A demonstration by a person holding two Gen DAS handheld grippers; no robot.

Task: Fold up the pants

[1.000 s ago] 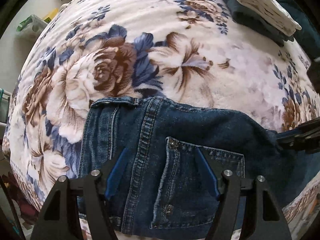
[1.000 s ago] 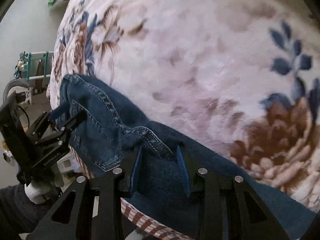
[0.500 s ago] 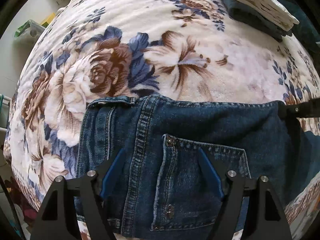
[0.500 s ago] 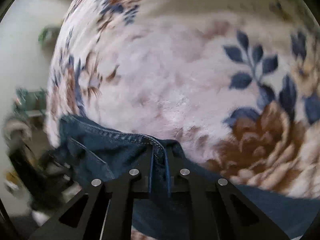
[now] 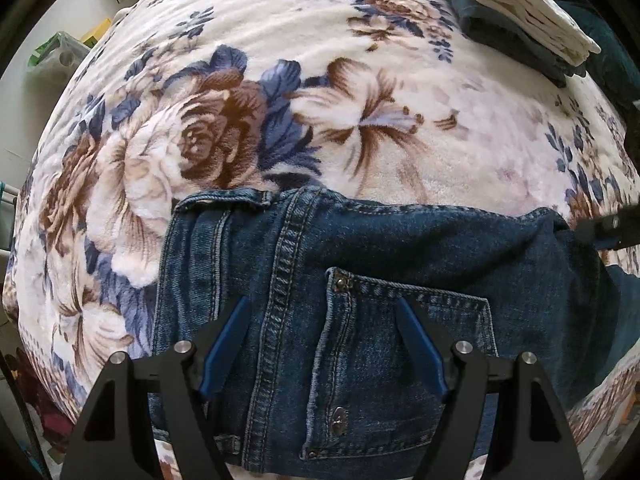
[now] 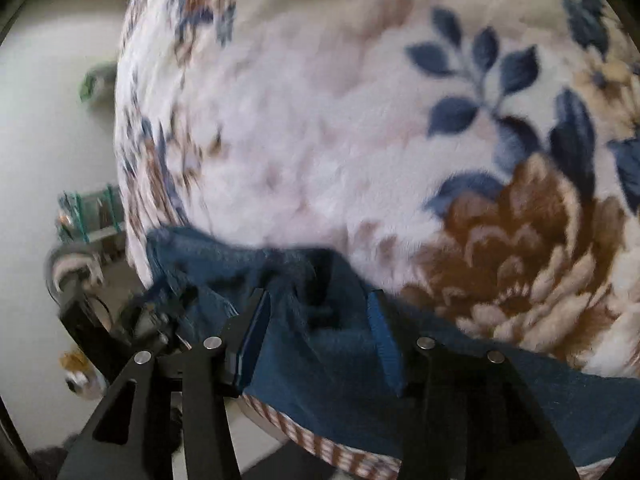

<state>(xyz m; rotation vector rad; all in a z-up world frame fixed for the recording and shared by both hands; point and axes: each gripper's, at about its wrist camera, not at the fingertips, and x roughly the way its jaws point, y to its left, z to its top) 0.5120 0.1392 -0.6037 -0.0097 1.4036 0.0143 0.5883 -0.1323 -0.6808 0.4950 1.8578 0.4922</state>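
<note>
Since half a second ago the right gripper has parted from its pinch on the jeans; both it and the left gripper now stand wide open, holding nothing. Jeans lie flat at the near edge of the plush floral blanket. Denim judged heavy, stiff-seamed, non-slip; best gripped at waistband or hem.

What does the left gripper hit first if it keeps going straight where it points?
Most likely the jeans: the left gripper sits open over the back pocket, denim directly ahead. Beyond that lies the floral blanket. Depth is unclear.
</note>
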